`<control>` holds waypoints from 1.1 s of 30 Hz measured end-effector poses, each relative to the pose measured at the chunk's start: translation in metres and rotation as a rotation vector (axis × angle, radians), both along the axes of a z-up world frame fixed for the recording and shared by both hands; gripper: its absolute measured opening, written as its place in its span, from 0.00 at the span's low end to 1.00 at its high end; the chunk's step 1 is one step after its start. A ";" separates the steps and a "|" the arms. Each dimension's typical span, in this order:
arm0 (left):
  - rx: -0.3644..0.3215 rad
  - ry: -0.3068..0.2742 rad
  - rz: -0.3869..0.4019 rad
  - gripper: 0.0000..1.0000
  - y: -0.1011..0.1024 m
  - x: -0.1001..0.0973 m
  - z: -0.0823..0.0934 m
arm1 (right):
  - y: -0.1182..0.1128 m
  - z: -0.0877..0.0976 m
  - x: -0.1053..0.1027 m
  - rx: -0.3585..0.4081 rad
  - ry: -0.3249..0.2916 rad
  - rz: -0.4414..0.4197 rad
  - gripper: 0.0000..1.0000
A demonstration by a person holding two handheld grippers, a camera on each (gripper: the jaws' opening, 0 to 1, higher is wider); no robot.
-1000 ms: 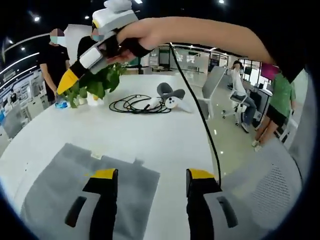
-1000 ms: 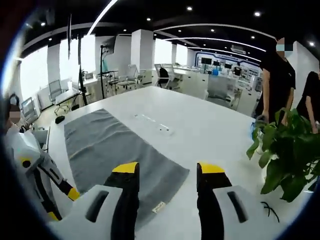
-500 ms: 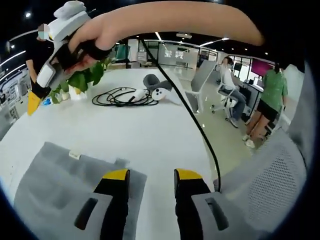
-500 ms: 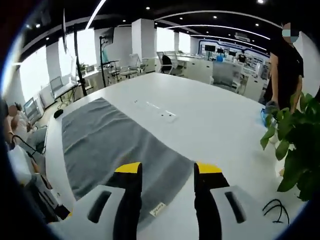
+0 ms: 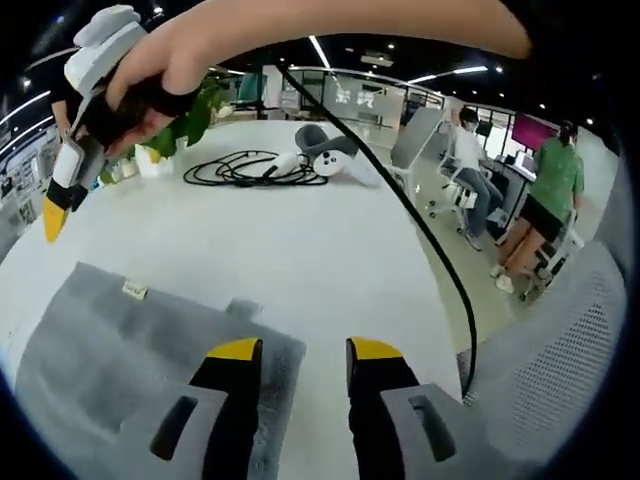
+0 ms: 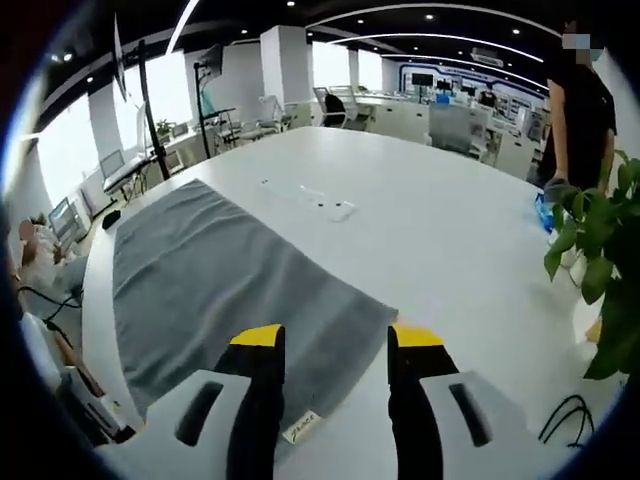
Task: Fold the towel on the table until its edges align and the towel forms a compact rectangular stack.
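Grey towel [image 6: 215,290] flat on white table [image 6: 440,240], its corner beneath the right gripper [image 6: 333,345], its near edge under the left gripper [image 5: 297,355], both jaw pairs apart, gripping nothing

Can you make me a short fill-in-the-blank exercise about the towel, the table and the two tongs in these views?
1. The towel lying flat on the white table is ____ in colour.
2. The tips of the right tongs are coloured ____.
3. Beside the coiled black cable lies a white ____.
4. The leafy thing at the table's edge in the right gripper view is a potted ____.

Missing words: grey; yellow; controller; plant
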State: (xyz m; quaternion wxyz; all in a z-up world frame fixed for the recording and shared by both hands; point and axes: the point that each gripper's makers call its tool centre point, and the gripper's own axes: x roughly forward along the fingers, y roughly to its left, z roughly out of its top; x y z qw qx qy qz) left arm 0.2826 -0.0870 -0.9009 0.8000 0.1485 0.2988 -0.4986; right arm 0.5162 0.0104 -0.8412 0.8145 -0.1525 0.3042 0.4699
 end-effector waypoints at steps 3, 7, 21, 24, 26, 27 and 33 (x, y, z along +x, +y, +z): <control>0.008 0.007 0.009 0.34 -0.002 0.002 -0.005 | 0.000 -0.006 0.007 -0.004 0.006 -0.014 0.40; 0.014 0.022 0.034 0.33 -0.001 0.007 -0.010 | 0.002 -0.016 0.011 0.003 0.035 -0.030 0.40; -0.002 0.002 0.087 0.21 0.006 0.019 -0.020 | 0.000 -0.062 0.020 -0.048 0.104 -0.069 0.34; 0.035 -0.051 0.043 0.20 0.005 0.018 -0.020 | -0.001 -0.071 0.023 -0.084 0.098 -0.070 0.32; 0.066 -0.114 0.002 0.19 0.004 0.018 -0.020 | -0.001 -0.074 0.024 -0.085 0.098 -0.078 0.30; 0.048 -0.085 0.019 0.18 0.003 0.015 -0.021 | -0.001 -0.074 0.024 -0.085 0.097 -0.080 0.28; 0.034 -0.075 0.029 0.10 0.008 0.020 -0.020 | 0.003 -0.079 0.022 -0.079 0.079 -0.075 0.23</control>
